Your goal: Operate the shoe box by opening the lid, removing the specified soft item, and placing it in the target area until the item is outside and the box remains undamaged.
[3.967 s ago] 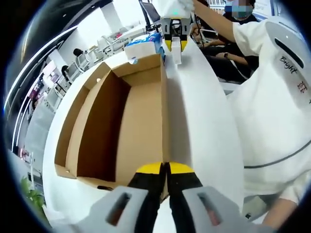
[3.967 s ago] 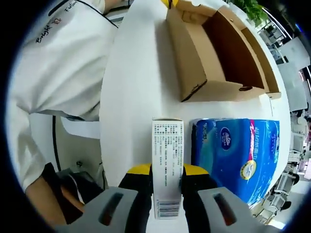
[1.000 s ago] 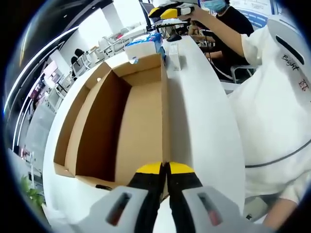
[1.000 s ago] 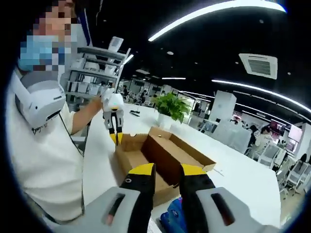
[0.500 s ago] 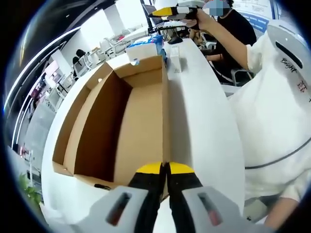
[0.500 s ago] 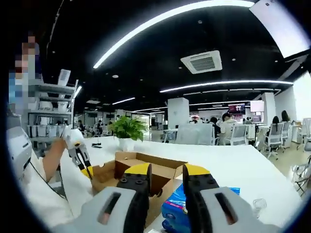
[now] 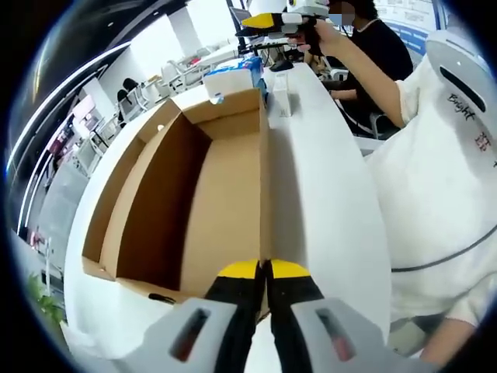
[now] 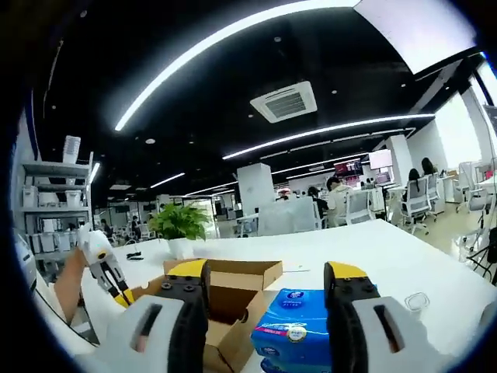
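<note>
At the lower centre of the left gripper view, left hand-held gripper (image 7: 262, 273) with yellow-tipped jaws pressed together on the near right-hand wall of the open brown cardboard shoe box (image 7: 225, 210), apparently steadying it; lid already off or folded back, inside bare brown card with nothing left in it as far as can be seen; no crush or tear visible on the walls.

At the upper centre of the same view, just past the far end of the box on the white table (image 7: 326, 202), small upright white carton (image 7: 281, 99) standing free, beside a blue plastic-wrapped tissue pack (image 7: 233, 71); which of the two counts as the specified soft item cannot be told, though the tissue pack looks the softer.

At the bottom of the right gripper view, right hand-held gripper (image 8: 268, 291) raised off the table, jaws spread wide and gripping nothing, tissue pack (image 8: 299, 326) showing between them.

Judged from this: opening done, box emptied and undamaged, items outside; little left beyond releasing the box wall.
</note>
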Demonstrator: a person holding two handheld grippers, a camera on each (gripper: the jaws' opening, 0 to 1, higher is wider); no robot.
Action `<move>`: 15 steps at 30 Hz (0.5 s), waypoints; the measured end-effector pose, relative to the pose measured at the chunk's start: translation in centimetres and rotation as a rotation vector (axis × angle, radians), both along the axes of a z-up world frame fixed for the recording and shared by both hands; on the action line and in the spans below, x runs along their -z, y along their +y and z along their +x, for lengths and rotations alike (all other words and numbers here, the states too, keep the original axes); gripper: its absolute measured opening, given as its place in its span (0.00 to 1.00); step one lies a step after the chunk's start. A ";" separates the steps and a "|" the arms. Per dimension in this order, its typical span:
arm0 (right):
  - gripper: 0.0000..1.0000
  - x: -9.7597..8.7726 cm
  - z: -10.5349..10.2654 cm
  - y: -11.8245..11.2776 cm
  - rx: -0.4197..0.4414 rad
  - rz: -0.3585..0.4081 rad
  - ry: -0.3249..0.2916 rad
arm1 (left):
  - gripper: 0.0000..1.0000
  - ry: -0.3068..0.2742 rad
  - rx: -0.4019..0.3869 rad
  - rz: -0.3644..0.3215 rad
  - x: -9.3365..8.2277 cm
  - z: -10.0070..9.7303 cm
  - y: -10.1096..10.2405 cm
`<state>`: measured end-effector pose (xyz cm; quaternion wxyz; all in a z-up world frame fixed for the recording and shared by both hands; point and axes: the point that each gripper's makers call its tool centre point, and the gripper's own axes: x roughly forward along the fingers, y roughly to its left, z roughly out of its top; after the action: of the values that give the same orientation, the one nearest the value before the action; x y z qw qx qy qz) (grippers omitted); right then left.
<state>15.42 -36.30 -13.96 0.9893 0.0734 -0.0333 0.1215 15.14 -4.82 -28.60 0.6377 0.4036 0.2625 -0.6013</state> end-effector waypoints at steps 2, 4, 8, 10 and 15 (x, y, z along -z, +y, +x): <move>0.64 -0.1 0.4 0.0 0.019 -0.039 -0.010 | 0.02 0.003 0.000 0.015 0.1 -0.1 0.0; 0.53 -0.4 0.8 0.5 0.009 -0.035 -0.015 | 0.02 0.026 -0.016 0.040 0.2 -0.2 0.1; 0.41 -1.4 1.0 1.8 -0.009 -0.009 -0.034 | 0.02 0.024 -0.049 0.060 0.3 0.0 0.1; 0.42 -1.2 1.6 2.7 -0.016 -0.052 -0.016 | 0.02 0.021 -0.050 0.069 0.3 -0.1 0.1; 0.42 -1.2 3.1 4.5 -0.020 -0.157 0.030 | 0.02 0.035 -0.058 0.085 0.4 0.0 0.0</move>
<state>18.57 -31.85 -12.77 0.9911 -0.0024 -0.0082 0.1327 15.16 -4.78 -28.96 0.6324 0.4120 0.3108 -0.5777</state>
